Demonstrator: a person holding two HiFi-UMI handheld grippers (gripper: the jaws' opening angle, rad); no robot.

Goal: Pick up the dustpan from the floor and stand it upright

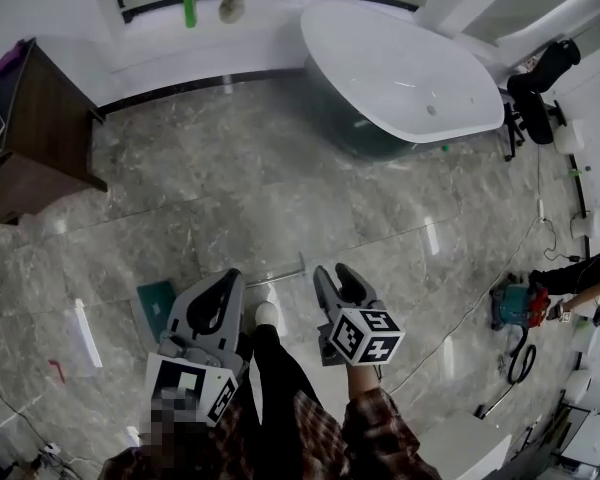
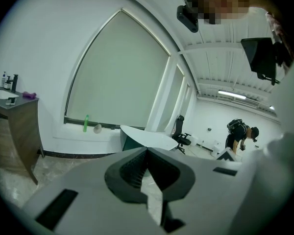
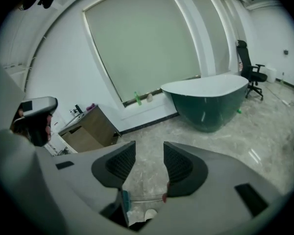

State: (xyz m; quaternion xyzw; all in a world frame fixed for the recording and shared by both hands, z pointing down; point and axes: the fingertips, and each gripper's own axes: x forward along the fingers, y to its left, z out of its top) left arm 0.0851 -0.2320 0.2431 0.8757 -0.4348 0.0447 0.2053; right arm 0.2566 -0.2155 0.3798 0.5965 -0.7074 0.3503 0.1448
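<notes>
Noting containers first: white bathtub [image 1: 400, 68] stands toward the floor's [image 1: 280, 188] far right corner, its basin showing bare white with 1 small drain spot. Brown cabinet [image 1: 30, 128] sits at the floor's left edge. On the ledge behind, 1 green bottle [image 1: 189, 3].

Dustpan [image 1: 156, 301]: teal pan, lying flat on the floor, on the cabinet side and well apart from the tub. Its thin pale handle [image 1: 280, 278] runs along the floor toward the right. Pan is partly covered in the head view by the left gripper [image 1: 232, 276]. Whether they touch, cannot tell.

Left gripper [image 2: 147, 149]: jaw tips pressed together, holding nothing.

Right gripper [image 1: 332, 271]: jaws spread wide, gripping nothing. In its own view [image 3: 149, 148] a sliver of teal pan [image 3: 123, 202] and the handle [image 3: 143, 198] show on the floor low in the gap. A white shoe [image 1: 267, 314] is seen between the 2 grippers.
</notes>
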